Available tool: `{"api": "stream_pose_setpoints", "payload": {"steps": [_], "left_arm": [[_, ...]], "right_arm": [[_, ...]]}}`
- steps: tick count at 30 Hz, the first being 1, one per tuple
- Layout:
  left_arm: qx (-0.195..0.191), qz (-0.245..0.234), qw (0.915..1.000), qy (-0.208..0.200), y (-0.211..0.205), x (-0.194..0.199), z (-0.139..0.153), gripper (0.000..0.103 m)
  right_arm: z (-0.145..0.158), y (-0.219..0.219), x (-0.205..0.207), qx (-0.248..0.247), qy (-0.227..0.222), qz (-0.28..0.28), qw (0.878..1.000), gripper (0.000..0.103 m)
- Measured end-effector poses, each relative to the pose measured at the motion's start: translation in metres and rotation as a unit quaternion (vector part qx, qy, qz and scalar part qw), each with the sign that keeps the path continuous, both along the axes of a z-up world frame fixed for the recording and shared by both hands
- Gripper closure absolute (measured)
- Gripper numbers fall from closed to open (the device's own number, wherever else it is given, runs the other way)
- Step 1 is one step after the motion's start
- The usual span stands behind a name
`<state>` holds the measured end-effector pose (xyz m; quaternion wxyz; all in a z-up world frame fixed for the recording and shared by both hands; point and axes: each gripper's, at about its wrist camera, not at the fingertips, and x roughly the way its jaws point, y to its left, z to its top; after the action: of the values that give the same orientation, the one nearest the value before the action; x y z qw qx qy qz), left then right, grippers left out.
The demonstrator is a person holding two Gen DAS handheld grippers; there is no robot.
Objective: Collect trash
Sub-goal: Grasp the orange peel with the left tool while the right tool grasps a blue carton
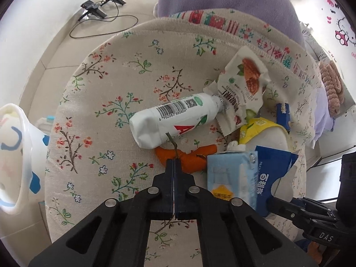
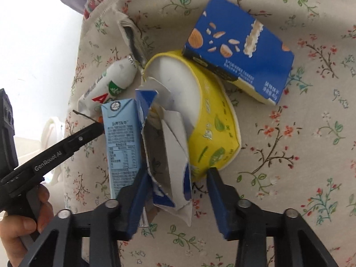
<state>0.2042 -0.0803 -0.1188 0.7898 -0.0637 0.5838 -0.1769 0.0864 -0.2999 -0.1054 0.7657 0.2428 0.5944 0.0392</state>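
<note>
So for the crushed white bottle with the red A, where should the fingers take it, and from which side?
Grip the white bottle across its round upper body near the barcode, coming from above with one finger on each long side. It lies flat on the floral cloth; its base end is crumpled, its neck is tucked under the nut wrapper, and the orange peel crowds the near side.
</note>
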Motion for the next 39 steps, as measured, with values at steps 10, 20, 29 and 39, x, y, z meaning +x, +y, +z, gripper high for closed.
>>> {"api": "stream_pose_setpoints", "payload": {"steps": [10, 20, 29, 39], "left_arm": [[-0.059, 0.031, 0.9969, 0.044, 0.022, 0.005, -0.009, 0.096], [-0.069, 0.050, 0.9944, 0.063, 0.006, 0.010, -0.023, 0.056], [-0.050, 0.059, 0.9963, 0.038, 0.000, 0.009, -0.017, 0.082], [-0.094, 0.043, 0.9946, 0.007, 0.007, -0.016, 0.029, 0.085]], "right_arm": [[0.011, 0.006, -0.006, 0.004, -0.026, 0.019, 0.999, 0.092], [0.034, 0.003, -0.011, -0.019, -0.062, 0.027, 0.998, 0.097], [0.034, 0.009, -0.012, -0.048, -0.062, 0.051, 0.996, 0.093], [0.030, 0.012, -0.011, -0.047, -0.072, 0.062, 0.994, 0.099]]}}
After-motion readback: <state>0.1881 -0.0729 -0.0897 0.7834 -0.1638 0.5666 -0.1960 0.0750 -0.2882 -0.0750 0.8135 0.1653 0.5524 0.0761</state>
